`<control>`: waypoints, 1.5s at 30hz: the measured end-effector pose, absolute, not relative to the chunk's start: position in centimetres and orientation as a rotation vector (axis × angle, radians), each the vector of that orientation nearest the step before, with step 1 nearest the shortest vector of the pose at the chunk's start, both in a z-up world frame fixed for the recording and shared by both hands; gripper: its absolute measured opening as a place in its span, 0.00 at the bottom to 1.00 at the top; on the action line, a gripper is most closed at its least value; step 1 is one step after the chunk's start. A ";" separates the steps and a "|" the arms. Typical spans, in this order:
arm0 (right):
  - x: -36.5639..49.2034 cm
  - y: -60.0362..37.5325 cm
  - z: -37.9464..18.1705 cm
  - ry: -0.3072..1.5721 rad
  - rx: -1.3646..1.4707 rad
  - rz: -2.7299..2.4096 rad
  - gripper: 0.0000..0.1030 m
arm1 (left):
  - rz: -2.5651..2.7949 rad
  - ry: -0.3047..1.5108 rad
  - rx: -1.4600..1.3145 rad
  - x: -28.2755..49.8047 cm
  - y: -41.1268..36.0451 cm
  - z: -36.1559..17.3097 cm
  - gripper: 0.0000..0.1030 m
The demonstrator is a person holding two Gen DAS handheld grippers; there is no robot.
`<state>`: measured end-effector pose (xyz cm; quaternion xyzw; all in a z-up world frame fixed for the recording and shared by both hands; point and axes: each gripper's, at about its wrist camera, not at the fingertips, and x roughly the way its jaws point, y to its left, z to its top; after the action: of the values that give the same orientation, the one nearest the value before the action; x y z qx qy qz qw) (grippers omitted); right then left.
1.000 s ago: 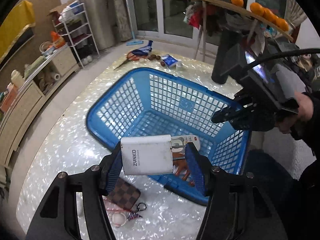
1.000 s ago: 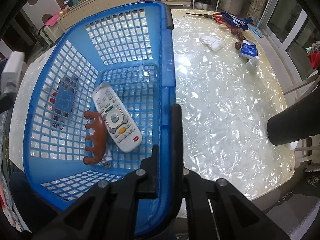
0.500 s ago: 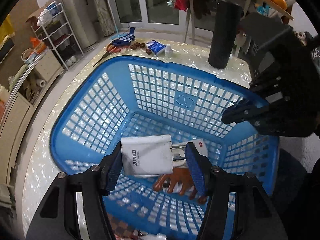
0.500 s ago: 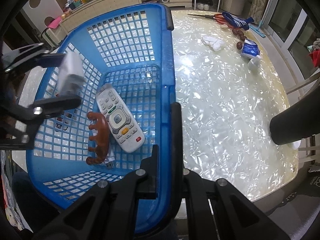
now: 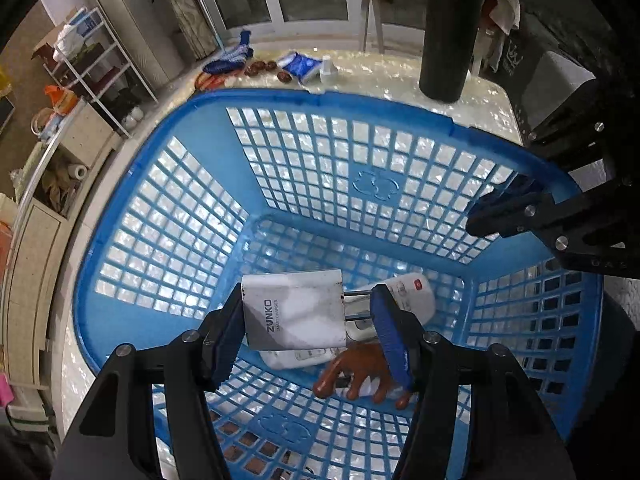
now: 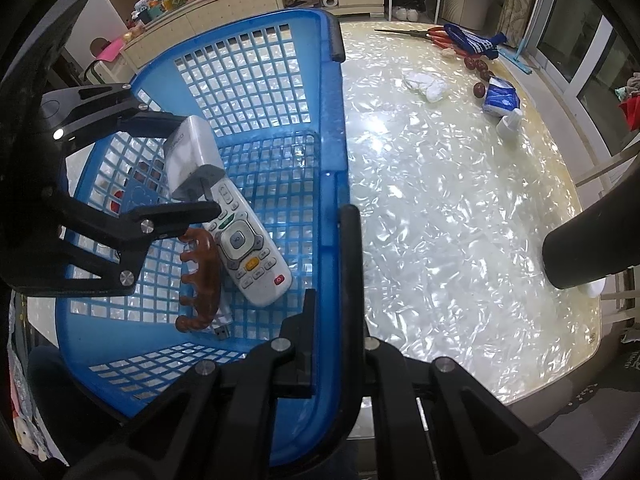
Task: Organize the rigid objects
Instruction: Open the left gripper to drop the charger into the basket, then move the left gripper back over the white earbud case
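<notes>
A blue lattice basket (image 5: 320, 98) (image 6: 240, 80) stands on the pearly table. Inside it lie a white remote (image 5: 412, 292) (image 6: 248, 252), a brown toothed wooden piece (image 5: 360, 372) (image 6: 200, 280) and a small USB stick (image 6: 222, 330). My left gripper (image 5: 308, 328) (image 6: 196, 166) hangs inside the basket just above the remote. It is shut on a white ZUNKO charger (image 5: 294, 312) (image 6: 192, 156), one pad on its body and the other at its metal prongs. My right gripper (image 6: 330, 256) (image 5: 504, 204) is shut on the basket's right rim.
On the table beyond the basket stand a black cylinder (image 5: 448, 28) (image 6: 592, 240), a blue tissue pack (image 6: 500, 96), a white crumpled tissue (image 6: 426, 84), red-handled scissors (image 6: 420, 34) and some brown fruits (image 6: 478, 90). Shelves and cabinets line the room's edge.
My left gripper has carried the charger from above the basket's near rim over into the basket and lower, toward the remote. The right gripper has kept its hold on the rim.
</notes>
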<state>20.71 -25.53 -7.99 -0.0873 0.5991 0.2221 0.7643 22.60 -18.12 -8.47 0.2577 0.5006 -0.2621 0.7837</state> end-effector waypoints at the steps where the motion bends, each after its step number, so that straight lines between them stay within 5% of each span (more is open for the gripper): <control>1: 20.7 -25.6 -8.0 1.302 -0.188 0.483 0.05 | -0.566 1.087 0.566 22.6 -18.2 -8.6 0.63; 5: 20.8 -25.6 -8.0 1.302 -0.189 0.485 0.05 | -0.576 1.081 0.567 22.3 -18.3 -8.4 0.67; 11: 20.8 -25.6 -8.0 1.302 -0.183 0.489 0.05 | -0.600 1.064 0.538 22.0 -18.2 -7.2 0.90; 30: 20.9 -25.7 -8.1 1.302 -0.188 0.492 0.05 | -0.352 1.039 0.333 18.2 -5.4 1.5 0.96; 45: 20.6 -25.6 -8.0 1.303 -0.197 0.485 0.05 | -0.108 1.141 0.133 16.5 5.9 -2.0 0.97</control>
<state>20.58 -25.58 -7.96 -0.0908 0.5993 0.2232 0.7634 16.47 5.87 -2.04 0.0631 0.5396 -0.0510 0.8380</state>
